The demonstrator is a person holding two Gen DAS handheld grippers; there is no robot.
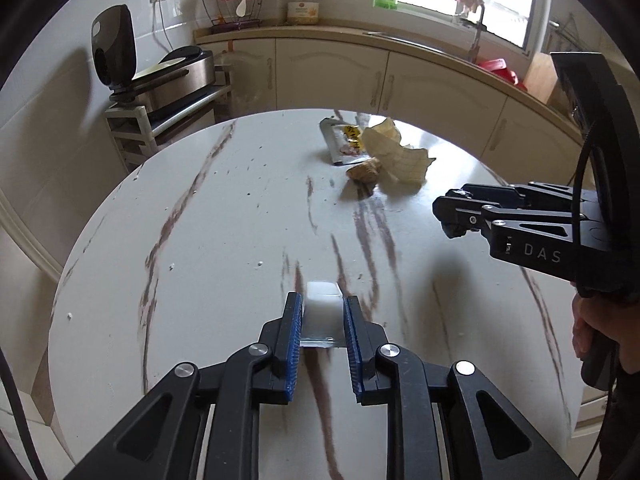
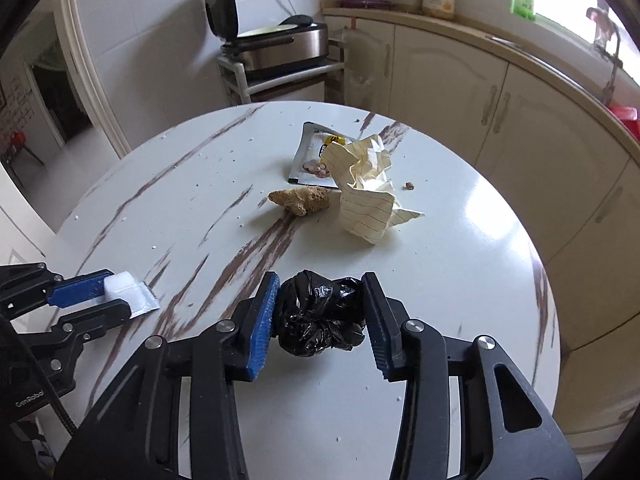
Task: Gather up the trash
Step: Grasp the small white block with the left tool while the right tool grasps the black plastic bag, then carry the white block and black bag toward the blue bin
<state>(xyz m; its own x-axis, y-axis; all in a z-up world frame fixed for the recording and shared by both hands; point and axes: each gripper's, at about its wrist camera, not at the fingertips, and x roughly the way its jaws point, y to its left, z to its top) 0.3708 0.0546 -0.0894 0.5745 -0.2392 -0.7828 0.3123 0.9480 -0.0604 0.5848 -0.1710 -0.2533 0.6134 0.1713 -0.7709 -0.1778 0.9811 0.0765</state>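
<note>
My left gripper (image 1: 322, 309) is shut on a small white plastic cup with a foil lid (image 1: 323, 308), held just above the round marble-patterned table (image 1: 208, 240). The same white cup (image 2: 122, 286) shows in the right wrist view at the far left, between the left gripper's blue pads. My right gripper (image 2: 322, 308) has its pads against a crumpled black plastic bag (image 2: 320, 318) that rests on the table near me. Farther across lie a piece of ginger (image 2: 302, 200), a crumpled sheet of lined yellow paper (image 2: 366, 200) and a silver snack wrapper (image 2: 314, 160).
The table (image 2: 460, 280) is round, with its edge curving close on the right. Cream kitchen cabinets (image 2: 440, 68) run behind it. A rack with an open-lidded cooker (image 2: 276, 48) stands at the back left. A person's hand (image 1: 592, 336) holds the right gripper's handle.
</note>
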